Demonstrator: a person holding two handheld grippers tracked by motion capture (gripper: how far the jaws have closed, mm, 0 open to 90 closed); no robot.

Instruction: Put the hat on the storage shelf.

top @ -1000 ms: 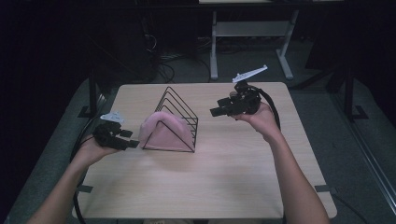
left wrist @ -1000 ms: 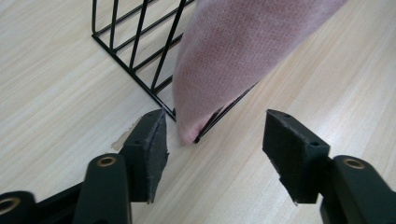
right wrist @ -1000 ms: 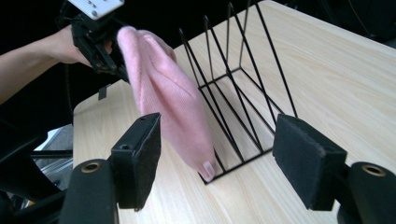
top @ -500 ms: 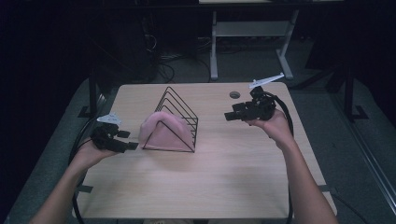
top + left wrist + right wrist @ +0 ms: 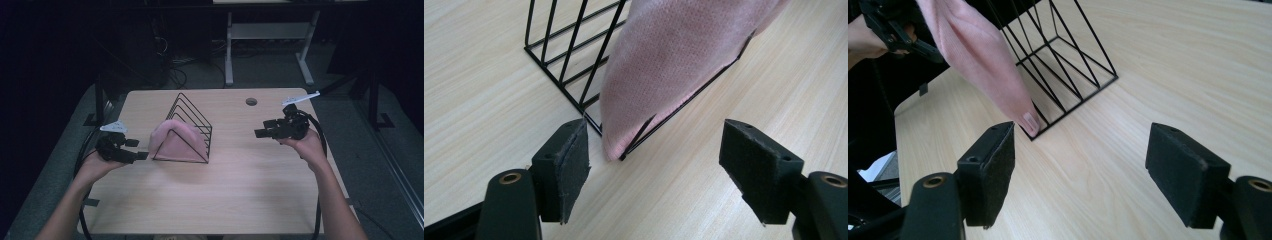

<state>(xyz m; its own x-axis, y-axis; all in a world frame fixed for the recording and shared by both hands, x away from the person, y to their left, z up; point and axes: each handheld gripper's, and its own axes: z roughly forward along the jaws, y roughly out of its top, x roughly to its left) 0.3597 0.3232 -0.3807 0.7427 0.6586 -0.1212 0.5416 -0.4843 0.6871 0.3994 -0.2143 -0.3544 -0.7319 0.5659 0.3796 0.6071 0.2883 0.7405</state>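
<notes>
A black wire triangular rack (image 5: pixel 192 112) stands left of centre on the wooden table (image 5: pixel 240 185). A pink cloth (image 5: pixel 175 140) is draped over its near end. My left gripper (image 5: pixel 137 149) hovers just left of the cloth's lower corner; its jaws have just been opening and are open, with nothing between the pads. The left gripper view shows the cloth (image 5: pixel 684 65) hanging over the rack (image 5: pixel 559 85) beyond the left gripper (image 5: pixel 659 165). My right gripper (image 5: pixel 262 128) is well right of the rack, its jaws also just opened and empty. The right gripper (image 5: pixel 1083 170) faces the cloth (image 5: pixel 983 55) and rack (image 5: pixel 1073 55).
A round cable hole (image 5: pixel 251 101) lies in the tabletop near the far right edge. Beyond the table stand a white-framed stand (image 5: pixel 270 35) and floor cables (image 5: pixel 170 50). Bare wood stretches between the rack and my right hand (image 5: pixel 307 147) and along the near edge.
My right gripper has moved right and down, away from the rack. The left gripper stayed beside the cloth with its jaws spread wider. The cloth rests on the rack.
</notes>
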